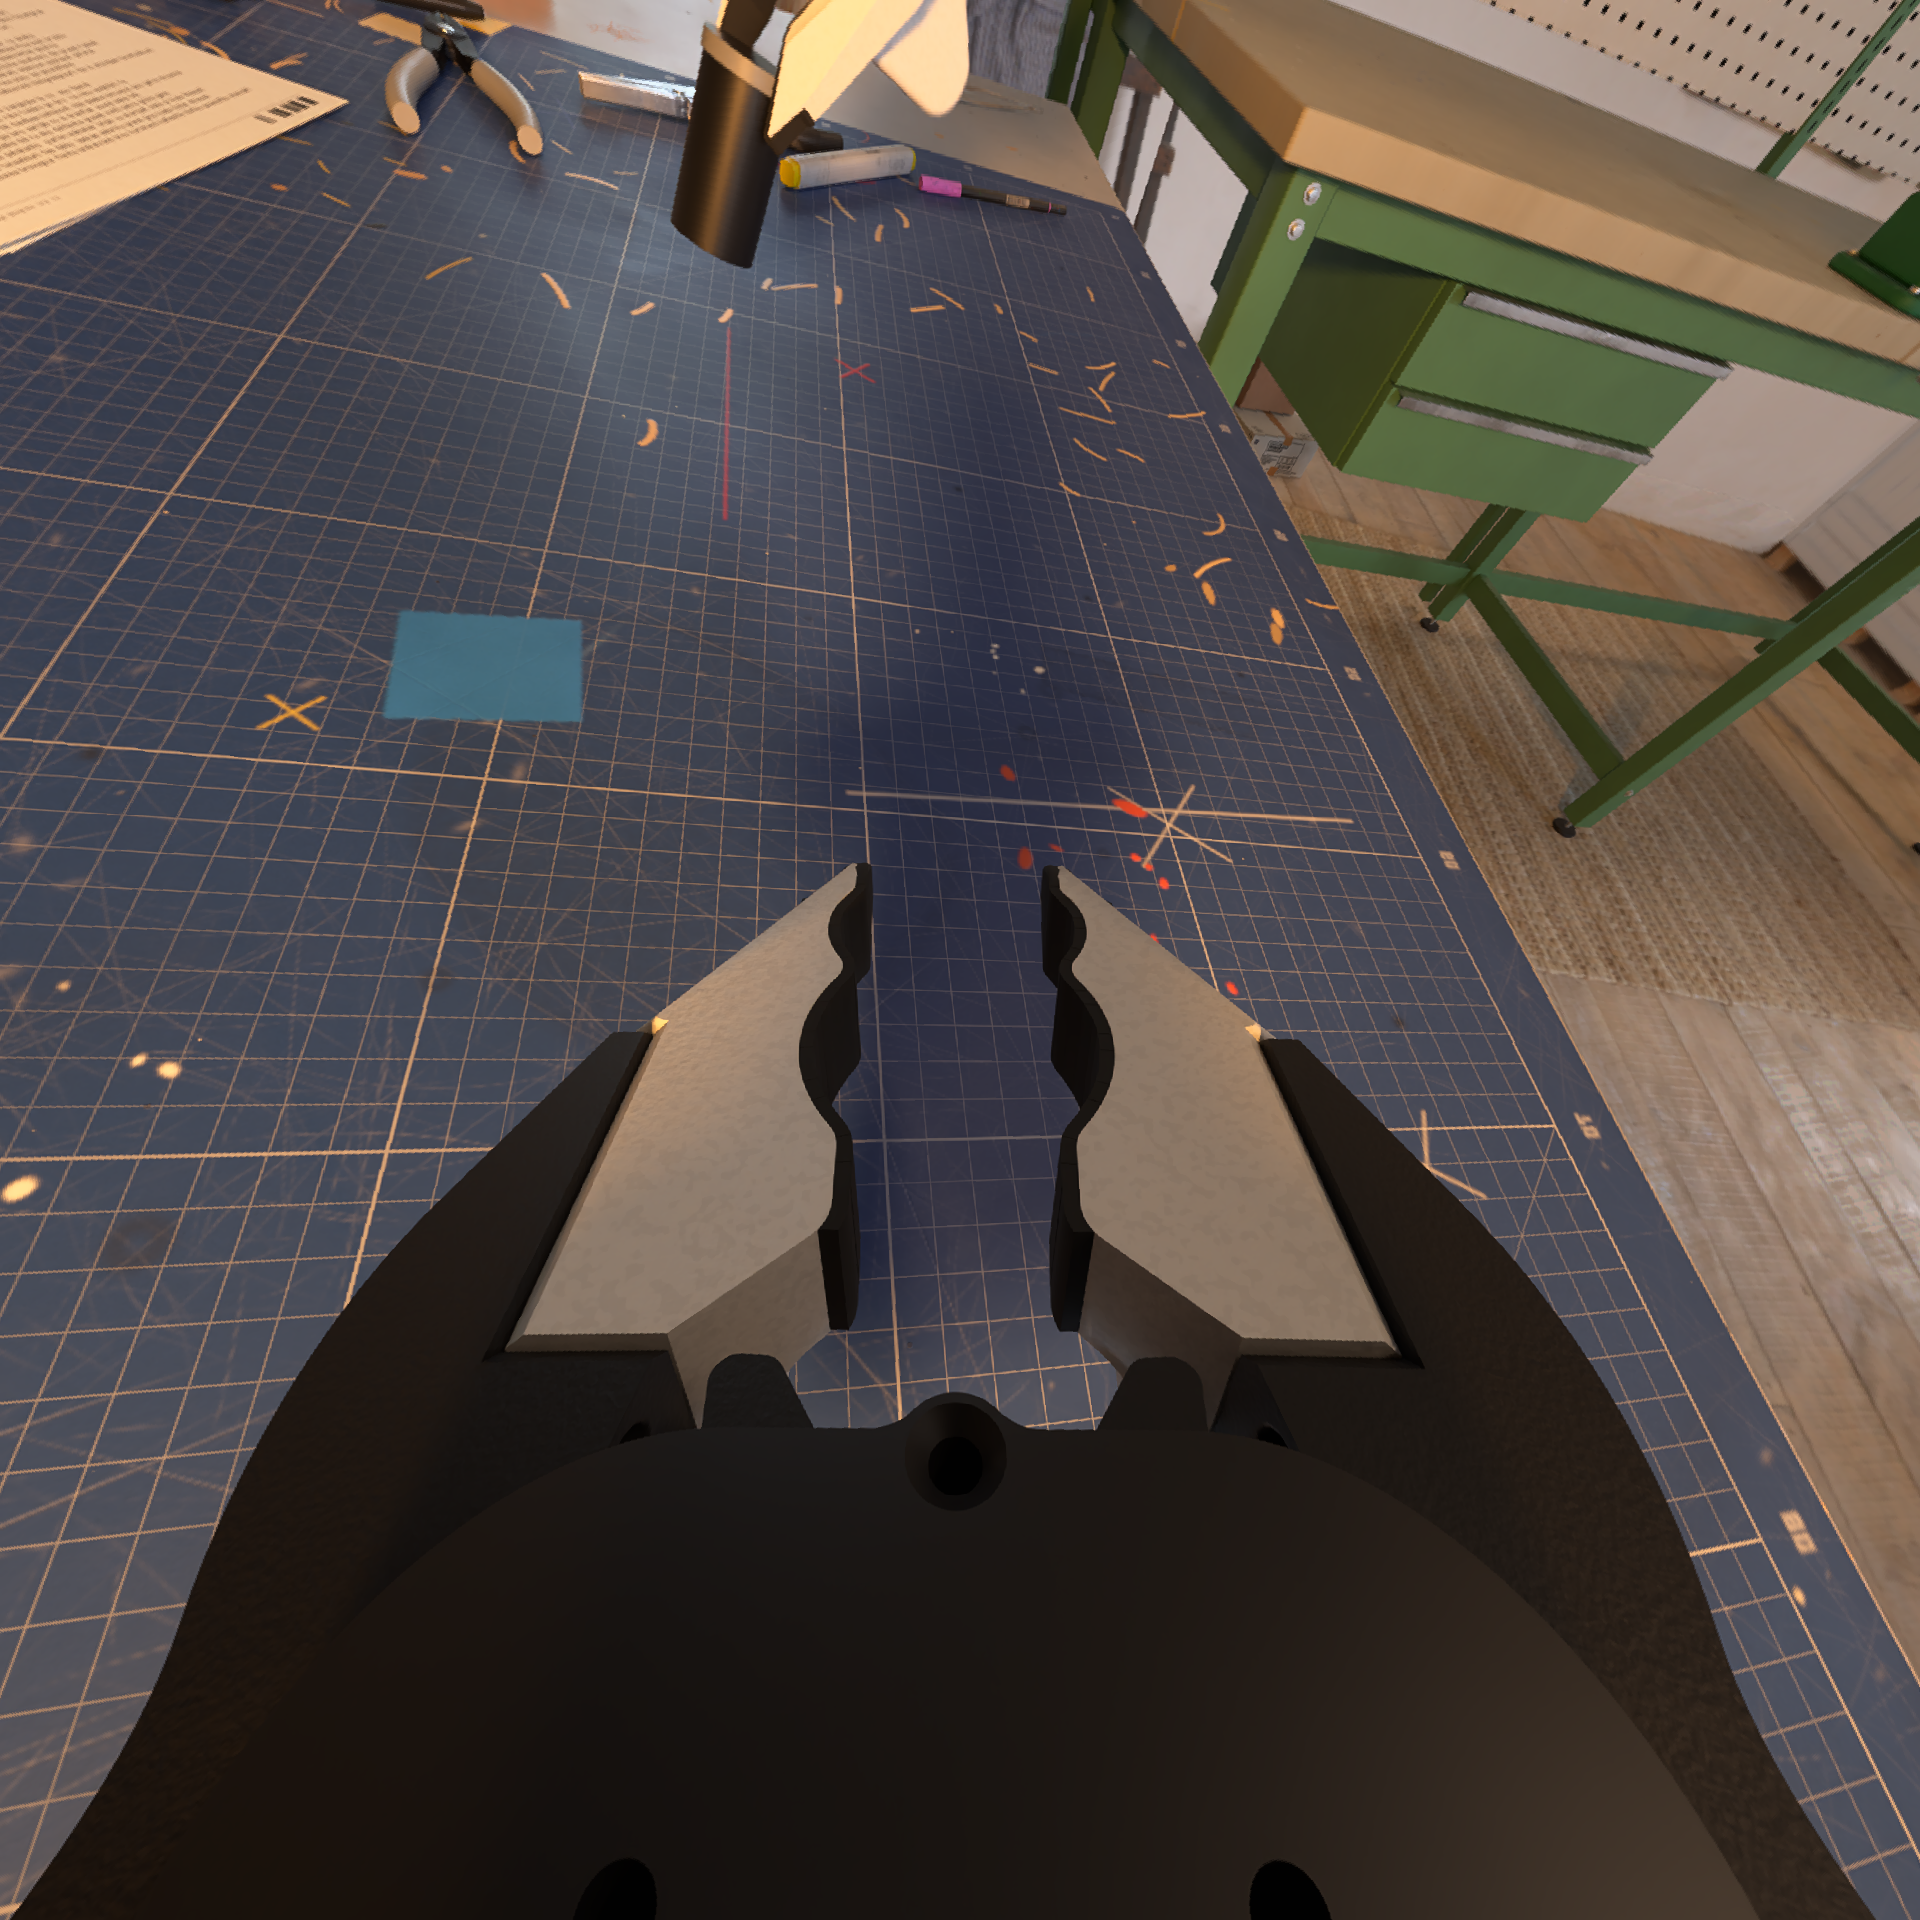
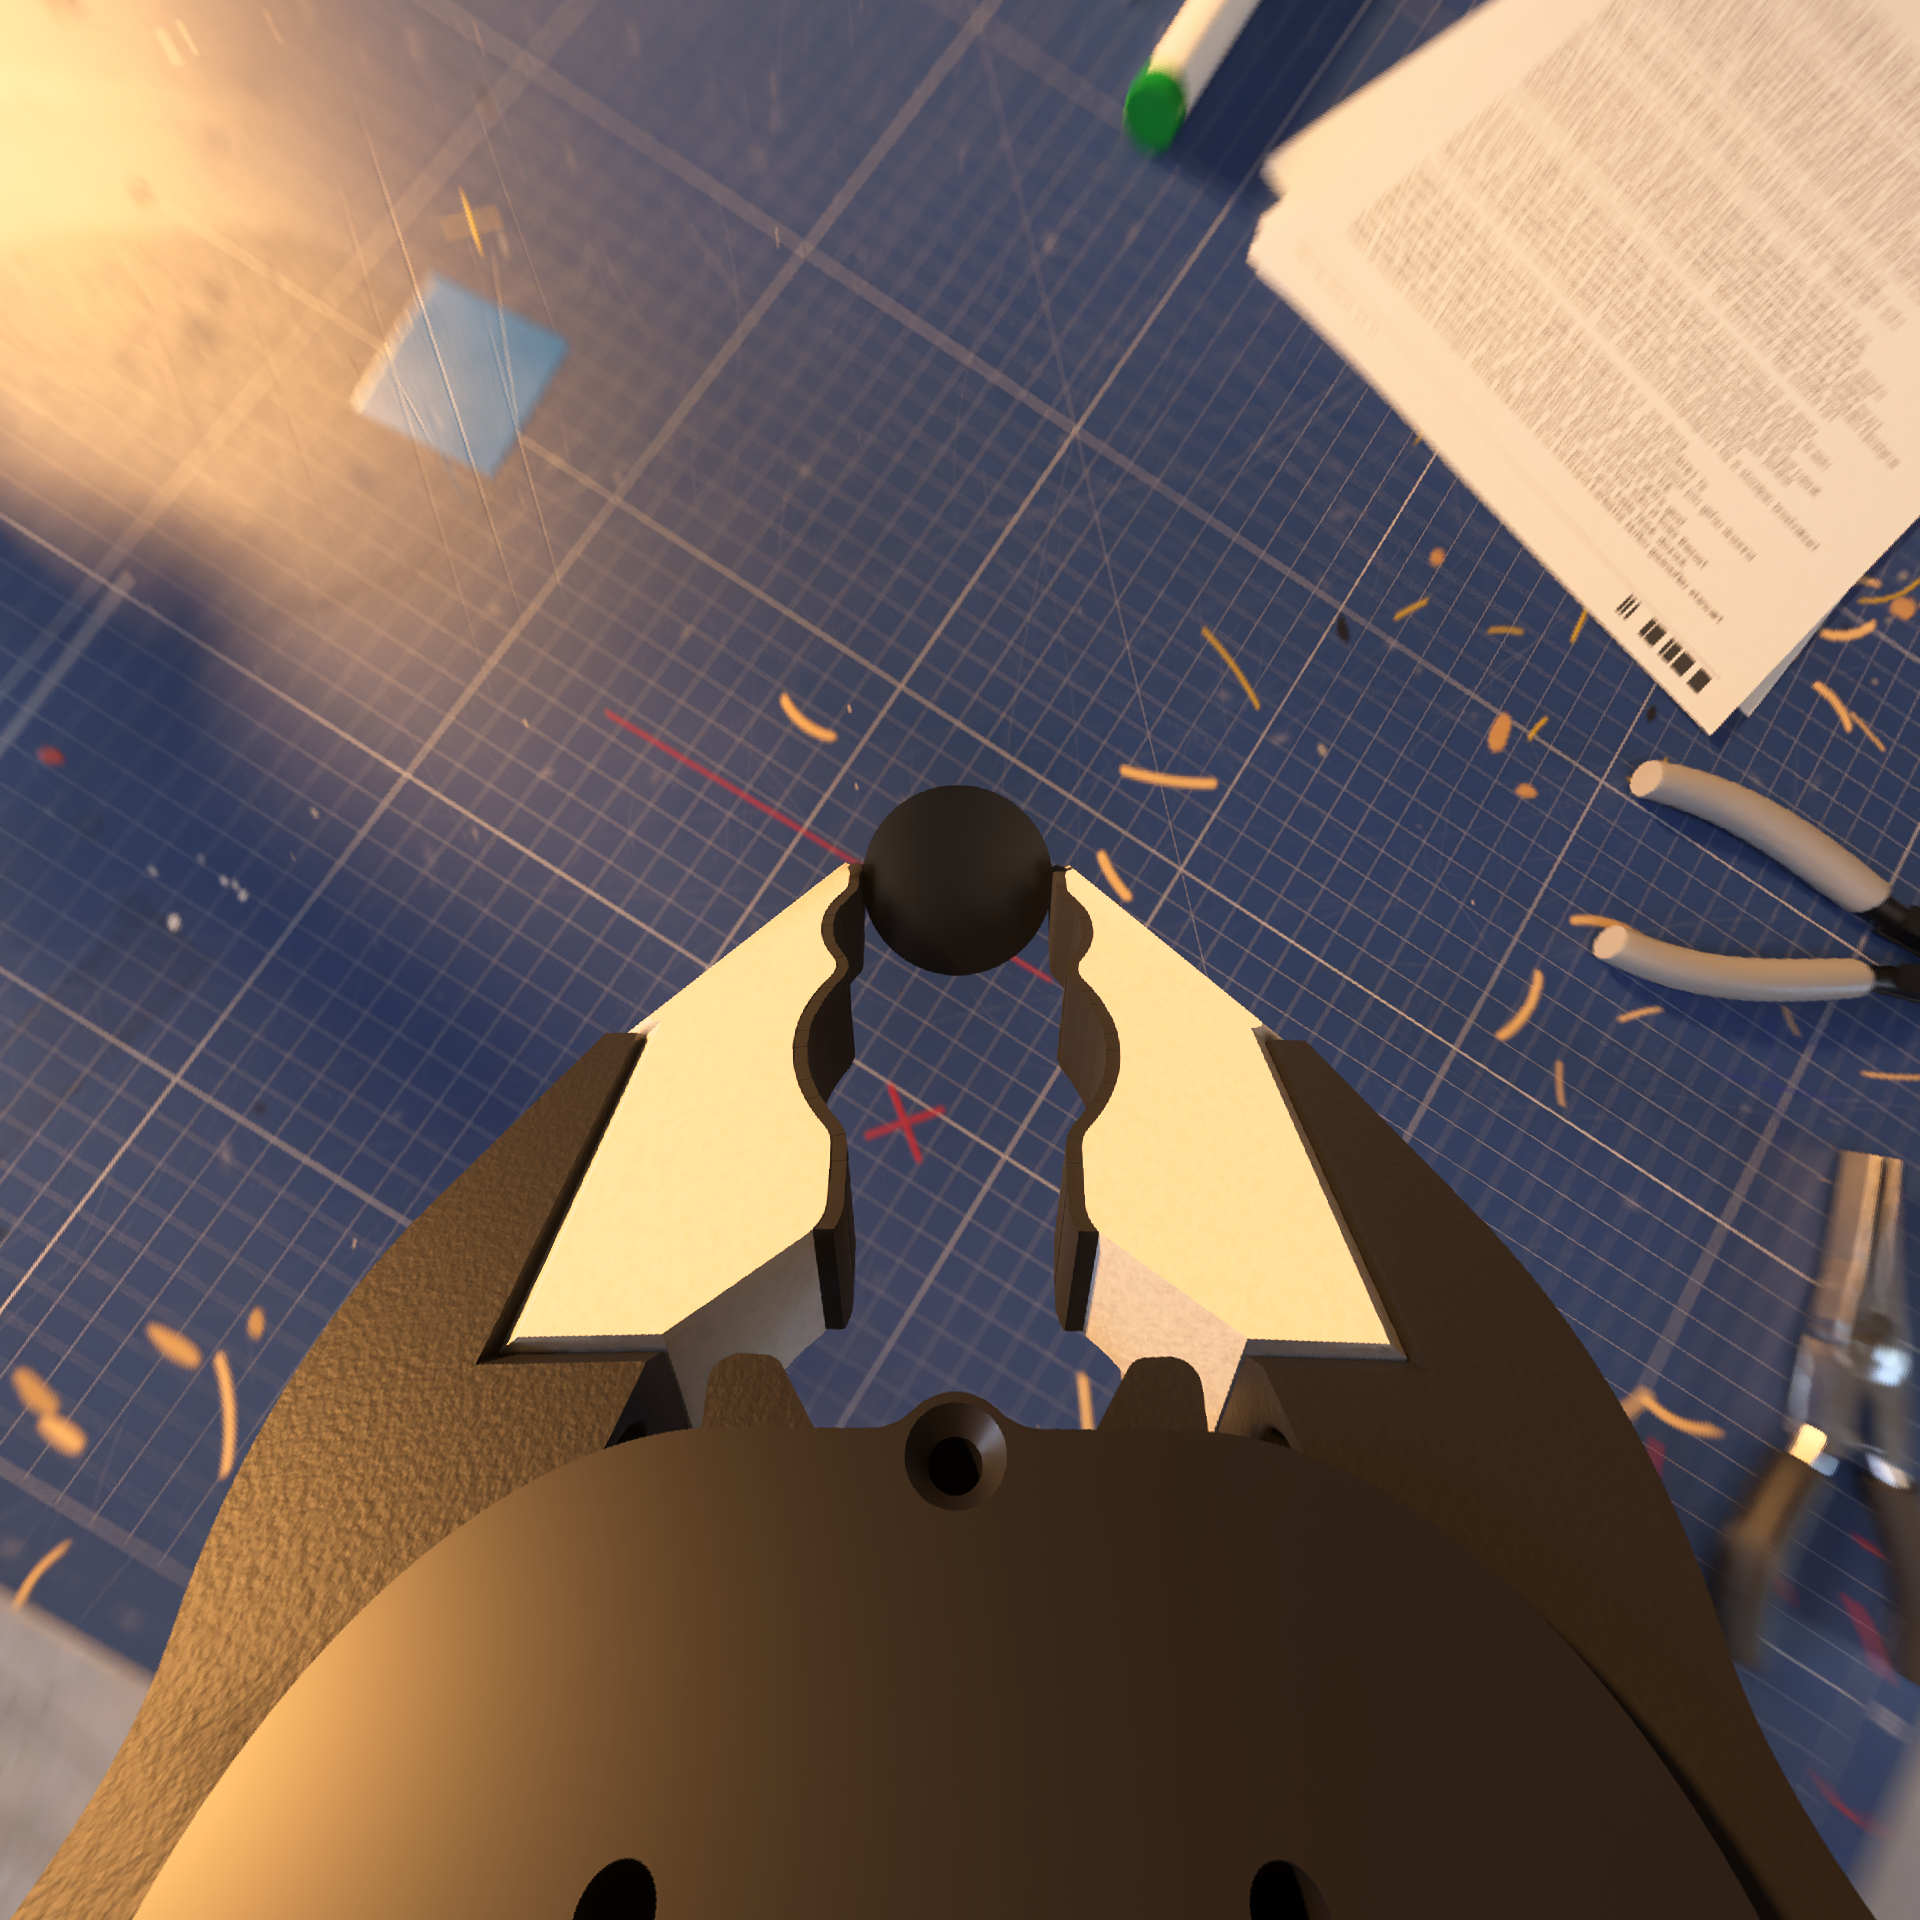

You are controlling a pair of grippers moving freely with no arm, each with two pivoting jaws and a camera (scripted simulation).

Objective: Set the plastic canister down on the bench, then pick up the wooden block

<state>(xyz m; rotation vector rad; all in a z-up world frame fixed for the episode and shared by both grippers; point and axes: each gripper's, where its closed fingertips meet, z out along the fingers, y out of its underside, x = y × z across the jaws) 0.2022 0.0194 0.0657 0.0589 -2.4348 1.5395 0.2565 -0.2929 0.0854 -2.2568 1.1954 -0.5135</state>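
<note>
1. Two grippers: the left gripper (image 1: 956, 883) hovers low over the blue cutting mat (image 1: 727, 935), its jaws spread with only mat between them; the right gripper (image 2: 956, 883) pinches the black plastic canister (image 2: 954, 878) at its fingertips.
2. One canister: in the left wrist view it hangs tilted above the far part of the mat (image 1: 727, 156), clear of the surface, held from above by the right gripper (image 1: 831, 73).
3. No wooden block can be made out in either view.
4. One flat light-blue square (image 1: 483, 667) lies on the mat, left of the left gripper.
5. Two pairs of pliers (image 2: 1756, 914) (image 2: 1839, 1403), three markers (image 1: 847, 166) (image 1: 987, 194) (image 2: 1174, 83) and one stack of printed paper (image 2: 1621, 312) sit toward the far end.
6. The mat's right edge (image 1: 1455, 862) runs close beside the left gripper; one green workbench (image 1: 1507, 343) stands across the floor gap.
7. The mat's middle holds only shavings and marks.
</note>
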